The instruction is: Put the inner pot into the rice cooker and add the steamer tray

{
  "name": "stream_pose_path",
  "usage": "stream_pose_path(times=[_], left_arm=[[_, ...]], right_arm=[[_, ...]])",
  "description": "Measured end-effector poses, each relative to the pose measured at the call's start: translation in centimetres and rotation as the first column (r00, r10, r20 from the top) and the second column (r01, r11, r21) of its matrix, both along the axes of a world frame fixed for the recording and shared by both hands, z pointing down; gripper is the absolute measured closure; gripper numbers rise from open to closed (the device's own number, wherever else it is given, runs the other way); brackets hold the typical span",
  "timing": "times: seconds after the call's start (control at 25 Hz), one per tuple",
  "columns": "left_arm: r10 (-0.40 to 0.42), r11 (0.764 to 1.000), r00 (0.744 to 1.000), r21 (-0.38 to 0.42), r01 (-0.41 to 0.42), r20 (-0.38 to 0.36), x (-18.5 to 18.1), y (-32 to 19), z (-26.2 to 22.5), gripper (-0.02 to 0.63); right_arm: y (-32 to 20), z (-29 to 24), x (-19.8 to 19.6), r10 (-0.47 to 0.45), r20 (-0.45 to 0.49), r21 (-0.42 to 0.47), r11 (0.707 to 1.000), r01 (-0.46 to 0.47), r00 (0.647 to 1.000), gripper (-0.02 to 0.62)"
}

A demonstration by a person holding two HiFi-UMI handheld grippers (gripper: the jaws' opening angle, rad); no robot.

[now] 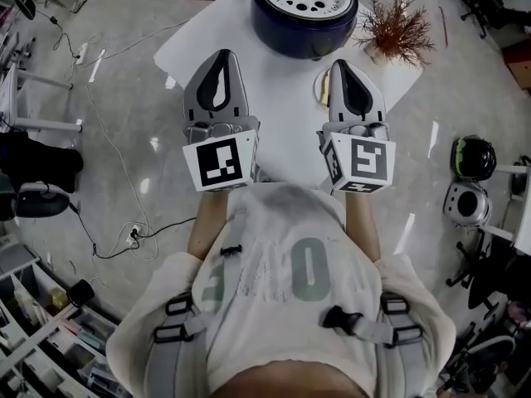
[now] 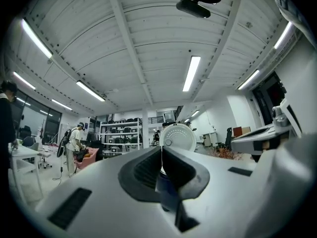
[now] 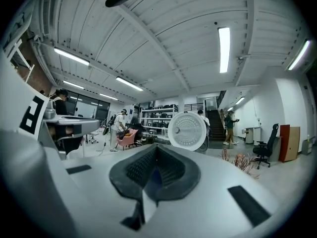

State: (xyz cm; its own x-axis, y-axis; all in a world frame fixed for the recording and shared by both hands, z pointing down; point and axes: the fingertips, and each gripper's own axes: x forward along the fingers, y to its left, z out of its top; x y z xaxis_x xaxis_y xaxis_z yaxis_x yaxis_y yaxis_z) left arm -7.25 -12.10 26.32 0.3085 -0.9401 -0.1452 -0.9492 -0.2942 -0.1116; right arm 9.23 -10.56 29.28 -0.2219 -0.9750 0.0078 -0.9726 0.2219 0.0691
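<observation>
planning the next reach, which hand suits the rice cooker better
Right, probably: right hand-held gripper sits nearer the dark blue round rice cooker; left hand-held gripper is offset sideways.

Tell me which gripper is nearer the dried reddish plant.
The right gripper: its tips are close to the plant, while the left gripper sits farther off, at the head view's left.

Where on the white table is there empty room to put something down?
The table is bare left of the blue rice cooker, toward the left corner. It is also bare in the strip in front of the cooker, between the left gripper and the right gripper. The right corner is crowded: the dried plant and a small round thing sit there.
</observation>
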Motion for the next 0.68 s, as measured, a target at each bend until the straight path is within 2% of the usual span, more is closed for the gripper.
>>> stream_pose_path(times=[0.68], left_arm=[[-0.009,1.000,1.000,0.019,0.009,0.002,1.0,-1.1,-0.3,0.583]], right_arm=[[-0.5,-0.3,0.8,-0.006,-0.014,0.016,1.000,0.006,1.000,0.586]])
